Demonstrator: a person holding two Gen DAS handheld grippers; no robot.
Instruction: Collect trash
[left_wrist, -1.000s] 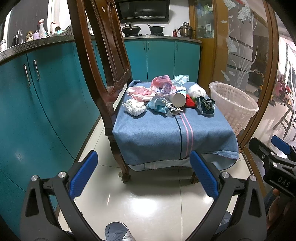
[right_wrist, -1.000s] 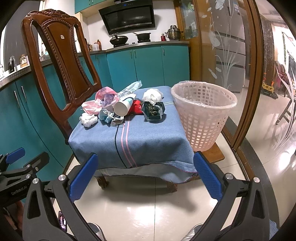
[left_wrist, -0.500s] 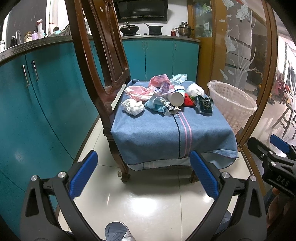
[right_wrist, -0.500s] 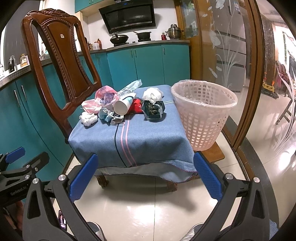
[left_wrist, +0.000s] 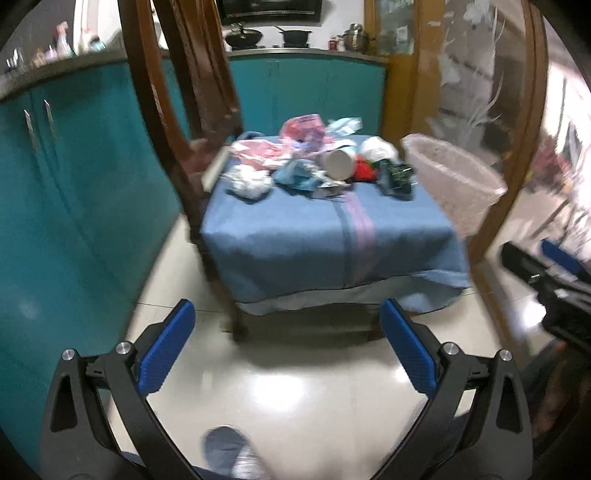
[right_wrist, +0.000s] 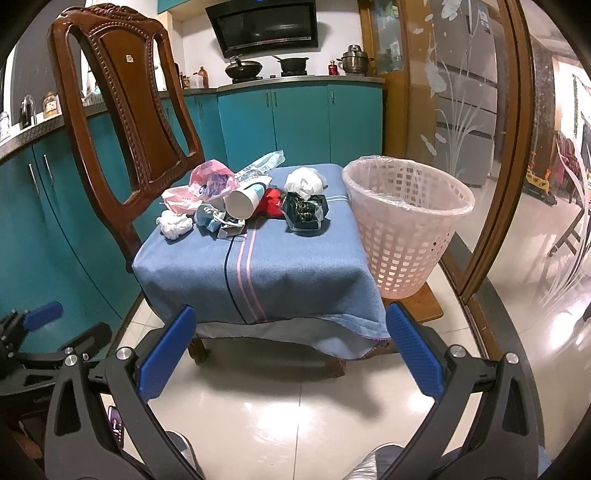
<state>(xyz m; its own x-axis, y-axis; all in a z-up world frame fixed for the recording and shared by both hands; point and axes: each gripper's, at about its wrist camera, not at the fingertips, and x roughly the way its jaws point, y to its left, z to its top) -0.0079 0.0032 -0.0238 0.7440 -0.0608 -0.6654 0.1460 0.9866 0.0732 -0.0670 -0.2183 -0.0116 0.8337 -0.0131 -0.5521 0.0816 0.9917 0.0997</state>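
Both claws, left (left_wrist: 284, 345) and right (right_wrist: 288, 349), gaped wide and empty before the chair's trash (right_wrist: 243, 201) and basket (right_wrist: 406, 229).

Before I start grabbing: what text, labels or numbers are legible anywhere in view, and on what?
Nothing reads clearly enough to quote.
Sticker on the chair back: too small.
Print on the pink bag: blurred.
Print on the paper cup: unreadable.
Lettering on the left hand-held gripper: too small and cut off.
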